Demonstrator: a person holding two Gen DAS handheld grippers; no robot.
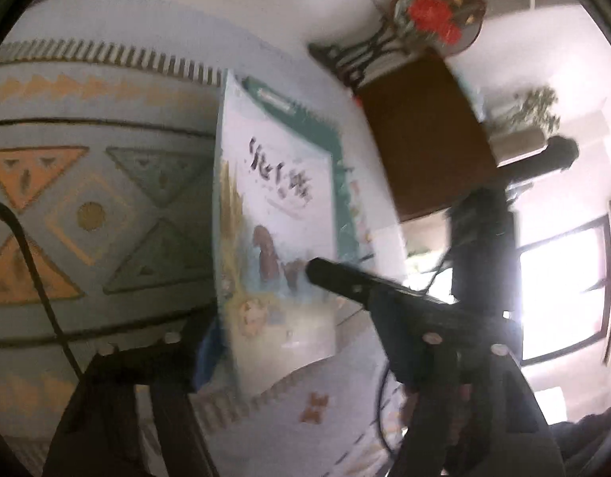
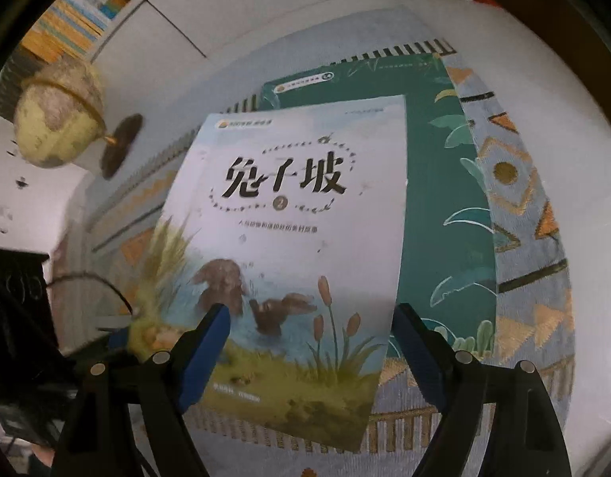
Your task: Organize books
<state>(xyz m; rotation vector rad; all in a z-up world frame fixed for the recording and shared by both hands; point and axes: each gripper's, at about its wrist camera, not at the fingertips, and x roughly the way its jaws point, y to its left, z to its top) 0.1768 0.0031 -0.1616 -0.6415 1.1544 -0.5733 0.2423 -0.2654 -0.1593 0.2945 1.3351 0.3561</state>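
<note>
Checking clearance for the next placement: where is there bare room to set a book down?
Free: the rug strip right of the green book, and the white floor beyond the rug's fringe. Crowded: mid-rug, where the lifted white book hangs over the green one; the globe crowds the left.

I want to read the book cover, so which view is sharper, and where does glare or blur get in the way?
Right wrist view: the pale book shows a crisp, readable title, edges only bent by the fisheye. Left wrist view: motion blur smears the same book, and the window at right blows out into white glare.
</note>
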